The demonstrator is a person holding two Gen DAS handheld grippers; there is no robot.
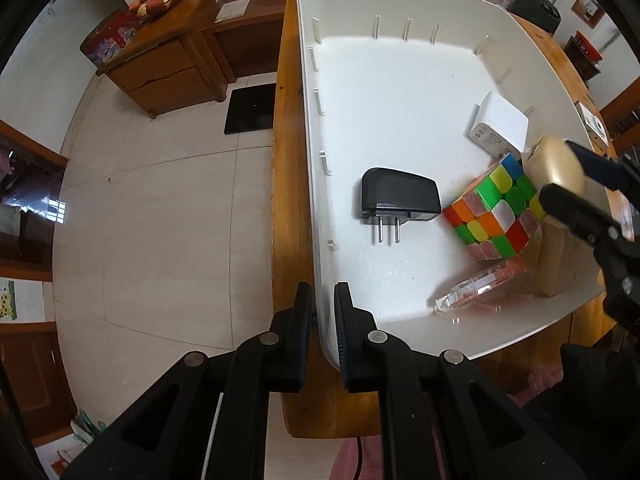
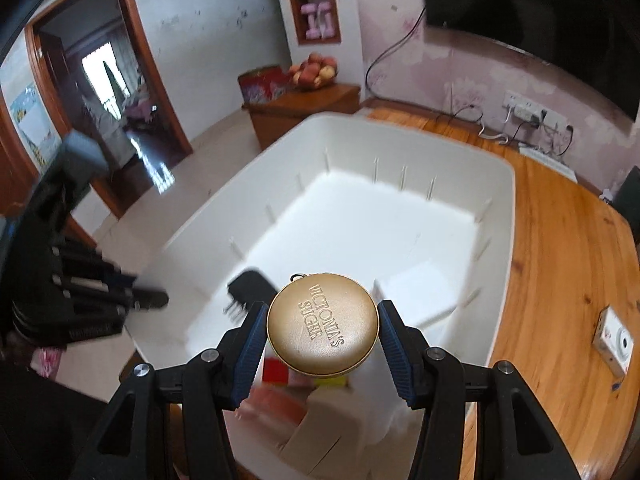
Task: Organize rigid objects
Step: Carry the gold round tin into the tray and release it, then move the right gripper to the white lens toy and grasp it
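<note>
From the left wrist, the left tool point(image 1: 323, 322) clamps the white bin's point(image 1: 308, 92) near rim; a black adapter point(image 1: 398, 196), cube point(image 1: 496, 210) and white charger point(image 1: 498, 126) already lie inside.

From the right wrist, the right tool point(image 2: 322, 330) grips a gold tin point(image 2: 322, 328) above the bin's near end, probably about to drop it; a small box point(image 2: 612, 338) waits by the table's point(image 2: 560, 280) right edge.

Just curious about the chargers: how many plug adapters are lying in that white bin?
2. A black adapter lies near the middle of the white bin, prongs showing; a white adapter sits by the far-right wall, behind the colour cube. More could hide behind the cube.
</note>
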